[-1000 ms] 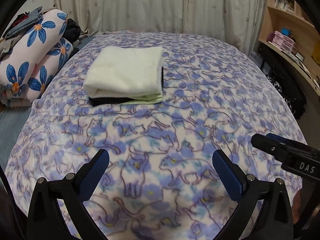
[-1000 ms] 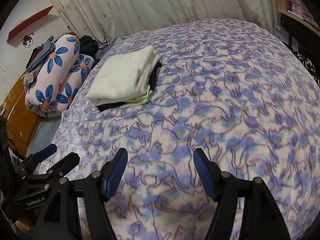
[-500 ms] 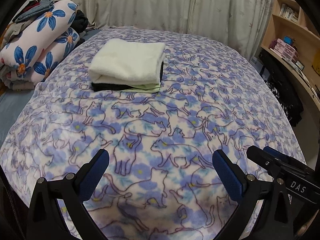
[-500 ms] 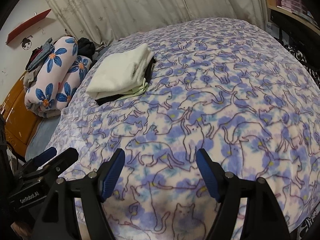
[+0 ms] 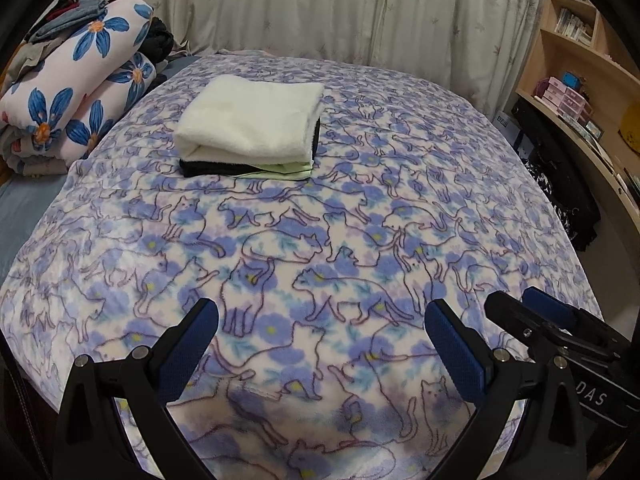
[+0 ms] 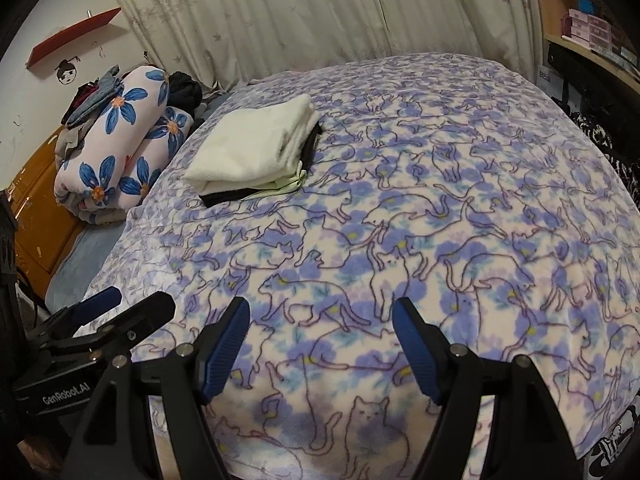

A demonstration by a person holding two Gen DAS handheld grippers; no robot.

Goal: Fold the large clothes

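A stack of folded clothes (image 5: pixel 250 130), cream on top with black and pale green pieces beneath, lies on the far left part of the cat-print blanket (image 5: pixel 340 240); it also shows in the right wrist view (image 6: pixel 256 152). My left gripper (image 5: pixel 320 340) is open and empty above the blanket's near edge, well short of the stack. My right gripper (image 6: pixel 320 340) is open and empty over the near edge too. The right gripper shows at the lower right of the left wrist view (image 5: pixel 552 332), and the left gripper at the lower left of the right wrist view (image 6: pixel 100 320).
Rolled flower-print bedding (image 5: pixel 76 92) with loose clothes on top lies left of the blanket. Curtains (image 5: pixel 320 8) hang behind the bed. Wooden shelves (image 5: pixel 580 60) with boxes stand at the right. An orange cabinet (image 6: pixel 32 200) stands at the far left.
Both grippers have drawn back and lifted, so the stack looks farther off and more of the blanket's near edge shows. Both stay open and empty. The stack has not moved.
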